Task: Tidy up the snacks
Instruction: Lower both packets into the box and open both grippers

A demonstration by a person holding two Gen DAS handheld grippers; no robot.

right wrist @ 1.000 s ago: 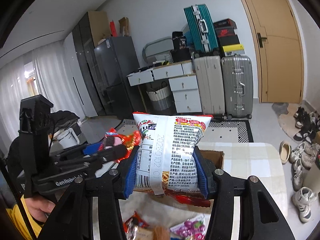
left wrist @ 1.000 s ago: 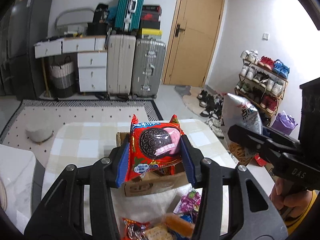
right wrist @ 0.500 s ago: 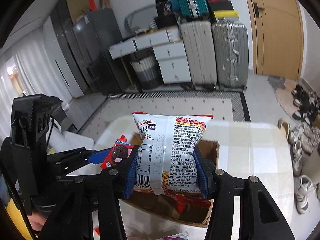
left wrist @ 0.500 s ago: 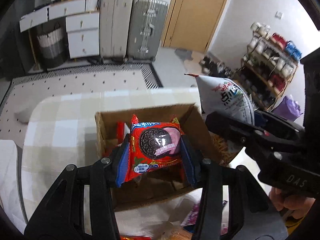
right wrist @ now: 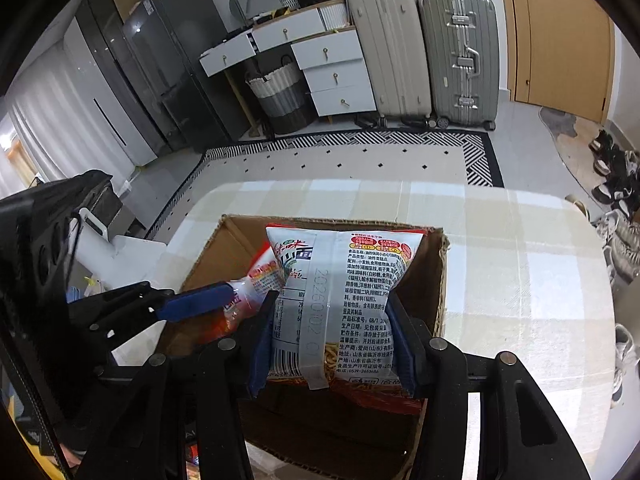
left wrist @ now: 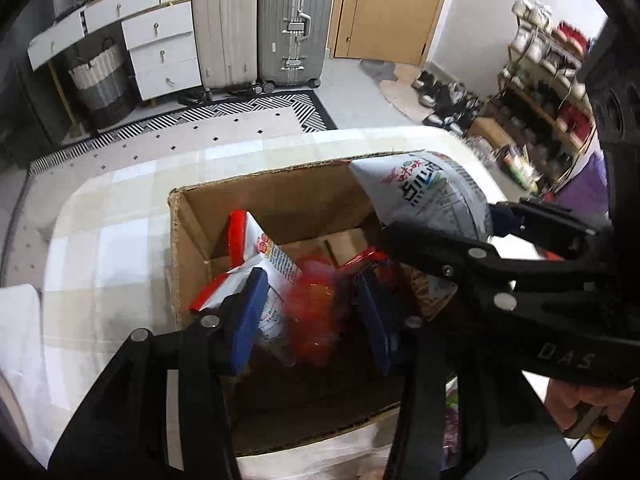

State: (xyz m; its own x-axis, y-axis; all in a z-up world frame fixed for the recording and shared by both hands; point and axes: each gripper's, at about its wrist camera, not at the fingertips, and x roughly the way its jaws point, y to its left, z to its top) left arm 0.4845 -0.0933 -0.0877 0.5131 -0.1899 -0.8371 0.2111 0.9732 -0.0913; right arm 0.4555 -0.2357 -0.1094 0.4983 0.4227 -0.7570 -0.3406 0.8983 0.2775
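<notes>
An open cardboard box [left wrist: 280, 200] stands on the checked table [left wrist: 120, 220]. My left gripper [left wrist: 310, 320] is shut on a red cookie packet [left wrist: 316, 312], which looks blurred, low inside the box mouth. A red and white packet [left wrist: 256, 252] leans in the box's left part. My right gripper [right wrist: 332, 340] is shut on a white noodle snack bag [right wrist: 340, 300] and holds it upright over the box [right wrist: 436, 280], to the right of the left gripper's blue pad [right wrist: 192, 304]. In the left wrist view the same bag [left wrist: 432, 196] hangs at the box's right wall.
Loose snack packets [left wrist: 452, 420] lie on the table in front of the box. Beyond the table are a patterned rug [right wrist: 340, 164], suitcases [right wrist: 456, 56], white drawers [right wrist: 336, 68] and a shoe rack [left wrist: 548, 92]. A hand [left wrist: 576, 404] holds the right gripper's handle.
Both grippers came down and forward and tilted toward the box. The cookie packet and the noodle bag went from high above the table into the box's mouth, both still held.
</notes>
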